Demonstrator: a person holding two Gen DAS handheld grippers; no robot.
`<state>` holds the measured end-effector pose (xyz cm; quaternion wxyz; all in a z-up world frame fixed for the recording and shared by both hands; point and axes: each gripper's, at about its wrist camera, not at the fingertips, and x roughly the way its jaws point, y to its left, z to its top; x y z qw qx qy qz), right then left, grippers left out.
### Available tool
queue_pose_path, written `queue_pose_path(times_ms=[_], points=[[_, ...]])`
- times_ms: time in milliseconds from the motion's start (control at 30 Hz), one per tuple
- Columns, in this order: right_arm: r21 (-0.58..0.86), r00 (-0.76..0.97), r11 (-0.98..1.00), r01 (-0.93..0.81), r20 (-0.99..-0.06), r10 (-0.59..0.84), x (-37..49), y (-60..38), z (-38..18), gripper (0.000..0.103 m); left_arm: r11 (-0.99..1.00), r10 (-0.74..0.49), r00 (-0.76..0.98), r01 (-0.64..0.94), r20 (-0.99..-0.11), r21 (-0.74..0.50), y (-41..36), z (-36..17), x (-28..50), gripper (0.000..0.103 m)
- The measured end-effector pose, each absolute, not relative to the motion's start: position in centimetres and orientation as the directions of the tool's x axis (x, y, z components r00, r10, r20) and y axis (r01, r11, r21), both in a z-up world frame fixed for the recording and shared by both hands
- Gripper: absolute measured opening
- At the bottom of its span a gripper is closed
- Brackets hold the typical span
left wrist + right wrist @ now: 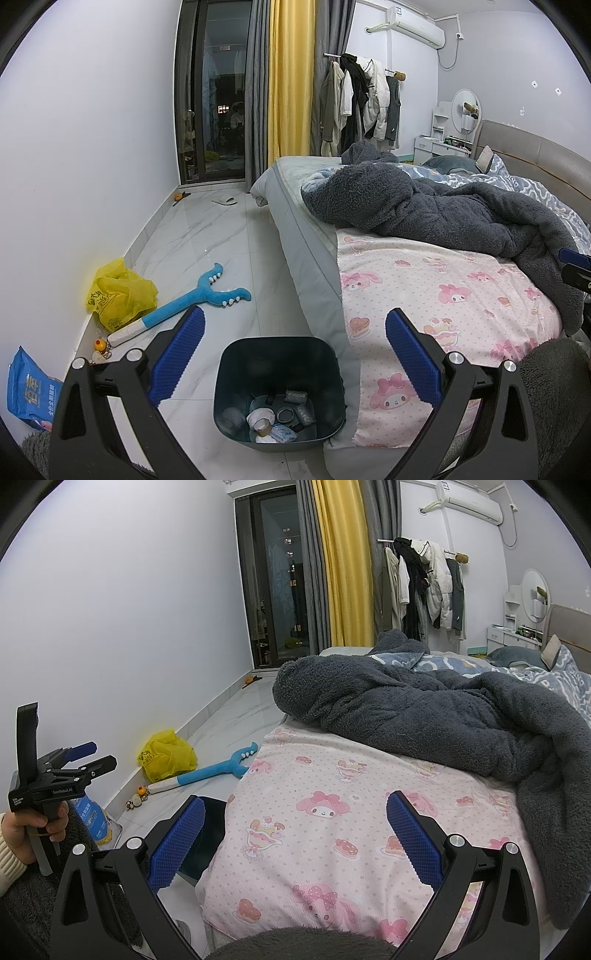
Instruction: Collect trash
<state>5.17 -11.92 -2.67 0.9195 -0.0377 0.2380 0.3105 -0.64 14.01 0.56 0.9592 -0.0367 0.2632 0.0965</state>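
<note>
A dark teal square plastic trash bin (279, 387) stands on the white marble-patterned tile floor (221, 240), touching the near corner of the bed (317, 266). Its walls are smooth and taper toward the bottom, and only the bottom holds rubbish: a brown tape roll, a dark ring, crumpled white paper, small grey foil-like packets and a pale blue wrapper, all lying loose. The left gripper (294, 350) hangs above the bin with its blue ribbed fingers (177, 356) wide apart and nothing between them. The right gripper (295, 834) sits over the pink cartoon-rabbit bed sheet (325, 812), its blue fingers (413, 838) likewise spread wide and empty; in its view the bin shows only as a dark edge (212, 834) at the left of the bed. On the floor by the left wall lie a crumpled yellow plastic bag (118, 293), a blue and white plush toy with a forked end (184, 304) just beside it, a small yellow-and-orange toy figure (99, 345) nearer, and a blue printed snack packet (29, 391) nearest of all. A dark grey fleece blanket (443, 210) is heaped across the bed, farther away than the pink sheet. At the far end of the floor a white slipper (224, 200) lies near the glass balcony door (214, 92).
</note>
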Motion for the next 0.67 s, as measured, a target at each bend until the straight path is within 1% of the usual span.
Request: queue_pose_path(times_ms=[667], points=[[0.077, 0.694, 0.804, -0.589, -0.462, 0.552, 5.10, -11.87, -2.64, 0.100, 0.975, 0.172, 0.836, -0.219, -0.521, -0.028, 14.47, 0.64, -0.66, 0.100]])
